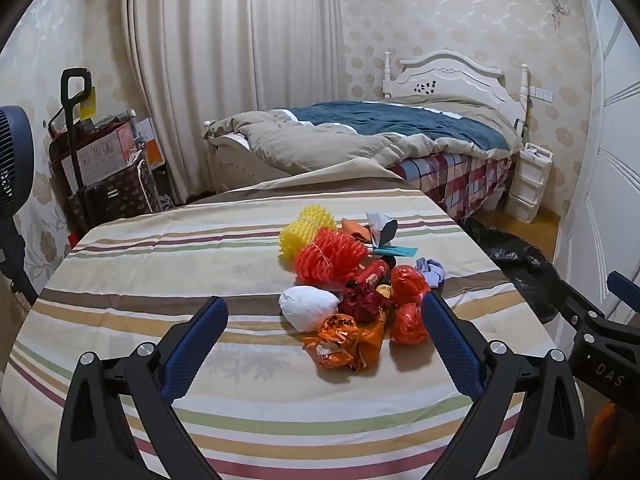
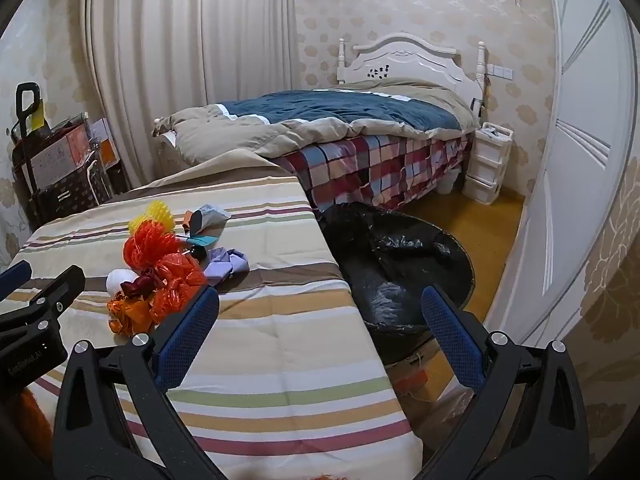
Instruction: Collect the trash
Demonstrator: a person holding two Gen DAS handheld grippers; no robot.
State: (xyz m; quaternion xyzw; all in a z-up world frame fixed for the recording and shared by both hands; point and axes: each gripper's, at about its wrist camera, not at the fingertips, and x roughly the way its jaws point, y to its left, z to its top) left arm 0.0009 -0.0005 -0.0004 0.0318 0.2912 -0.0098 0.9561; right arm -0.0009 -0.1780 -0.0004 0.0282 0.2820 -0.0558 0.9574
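Ahead of your tongs, beyond the striped beige cloth beneath them, stands a white wooden bed under a rumpled teal and tan quilt. Ahead and left you see long cream curtains, a black-handled trolley stacked with cardboard boxes and a dark blue fan. Ahead and right sits a small white plastic drawer unit.

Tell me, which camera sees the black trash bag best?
The right wrist view: the black trash bag lies open beside the striped table, nearly whole. The left wrist view catches only its edge past the table.

Wallpapered bedroom: white-framed bed, pale curtains, wooden floor.
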